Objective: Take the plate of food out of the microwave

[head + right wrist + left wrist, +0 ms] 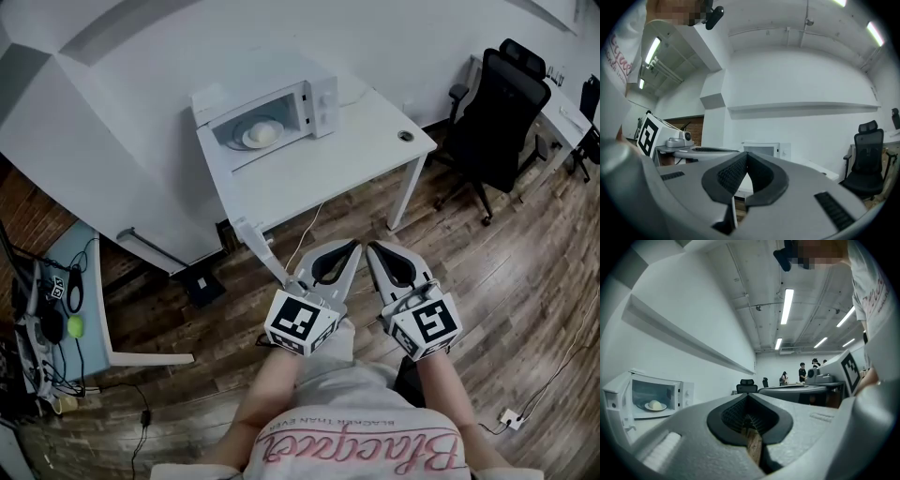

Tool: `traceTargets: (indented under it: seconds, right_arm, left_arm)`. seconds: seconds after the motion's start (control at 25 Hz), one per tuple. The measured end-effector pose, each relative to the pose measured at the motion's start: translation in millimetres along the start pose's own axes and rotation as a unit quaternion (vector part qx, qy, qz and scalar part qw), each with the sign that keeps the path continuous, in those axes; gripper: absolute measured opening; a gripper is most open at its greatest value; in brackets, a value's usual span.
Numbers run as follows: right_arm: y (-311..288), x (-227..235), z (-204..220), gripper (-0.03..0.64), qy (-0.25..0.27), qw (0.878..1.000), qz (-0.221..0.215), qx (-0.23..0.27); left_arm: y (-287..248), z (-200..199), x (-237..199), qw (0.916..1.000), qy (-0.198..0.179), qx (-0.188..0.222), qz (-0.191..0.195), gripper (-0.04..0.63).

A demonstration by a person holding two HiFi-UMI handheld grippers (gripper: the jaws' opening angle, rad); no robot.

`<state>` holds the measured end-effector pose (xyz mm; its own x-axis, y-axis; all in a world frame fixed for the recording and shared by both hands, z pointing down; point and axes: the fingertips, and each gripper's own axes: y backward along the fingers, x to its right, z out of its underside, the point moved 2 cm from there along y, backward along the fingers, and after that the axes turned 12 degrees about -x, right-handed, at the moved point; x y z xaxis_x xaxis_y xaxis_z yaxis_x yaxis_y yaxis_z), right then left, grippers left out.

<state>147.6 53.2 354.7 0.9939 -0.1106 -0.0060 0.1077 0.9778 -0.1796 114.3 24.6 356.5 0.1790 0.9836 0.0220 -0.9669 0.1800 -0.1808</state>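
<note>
A white microwave (281, 108) stands at the far left of a white table (319, 169), its door swung open to the left. Inside rests a white plate (255, 137) with a pale round bun (263, 133) on it. Both grippers hover over the wooden floor, short of the table's near edge. My left gripper (353, 247) and right gripper (372, 247) point side by side toward the table, each shut with nothing between the jaws. The left gripper view shows the microwave (651, 399) and plate (655, 406) at the left, far off. In the right gripper view the microwave (761, 150) lies straight ahead.
A black office chair (497, 112) stands right of the table, with another desk behind it. A low desk (80, 319) with cables and a green ball is at the left. A white cable runs down from the table to the floor. People stand far off in the left gripper view.
</note>
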Motion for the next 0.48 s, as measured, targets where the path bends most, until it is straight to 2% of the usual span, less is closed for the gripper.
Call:
traceTargets:
  seconds: [0.24, 0.36, 0.48]
  right_arm:
    - [-35, 28, -10, 0.011, 0.015, 1.0, 0.006, -0.014]
    - [-52, 43, -18, 0.011, 0.011, 1.0, 0.006, -0.006]
    - [-72, 60, -16, 0.011, 0.003, 0.999, 0.014, -0.029]
  left_arm:
    - [-25, -7, -39, 0.9995, 0.027, -0.001, -0.015, 0.005]
    - [-37, -10, -65, 0.9983, 0.043, 0.0, -0.04, 0.005]
    - [-51, -10, -86, 0.9968, 0.041, -0.009, -0.068, 0.005]
